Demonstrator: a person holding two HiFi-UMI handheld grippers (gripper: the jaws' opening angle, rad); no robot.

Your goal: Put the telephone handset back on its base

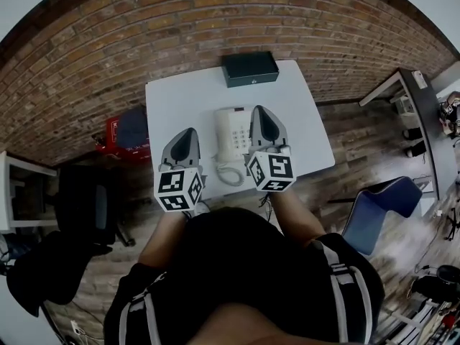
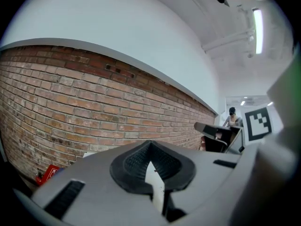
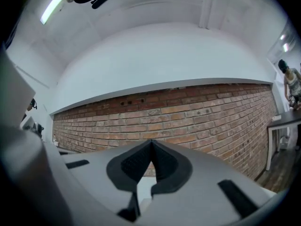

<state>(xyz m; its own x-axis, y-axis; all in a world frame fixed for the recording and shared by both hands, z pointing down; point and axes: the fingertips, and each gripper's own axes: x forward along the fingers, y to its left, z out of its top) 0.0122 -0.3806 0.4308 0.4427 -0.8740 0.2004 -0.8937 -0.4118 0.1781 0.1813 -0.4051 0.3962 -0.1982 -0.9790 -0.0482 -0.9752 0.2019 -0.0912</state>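
Observation:
A white telephone (image 1: 230,134) lies in the middle of the white table (image 1: 180,99), its coiled cord (image 1: 230,173) looping at the near end. I cannot tell the handset apart from the phone's body. My right gripper (image 1: 259,111) hovers over the phone's right side, jaws together with nothing between them. In the right gripper view its tips (image 3: 151,141) meet against the brick wall. My left gripper (image 1: 188,132) is left of the phone, apart from it. In the left gripper view its jaws (image 2: 149,143) also meet at the tip and hold nothing.
A black box (image 1: 249,68) sits at the table's far edge, beyond the phone. A brick wall (image 1: 215,13) runs behind the table. A blue chair (image 1: 381,203) stands to the right, a red item (image 1: 115,131) on the floor left, and a dark chair (image 1: 86,200) further left.

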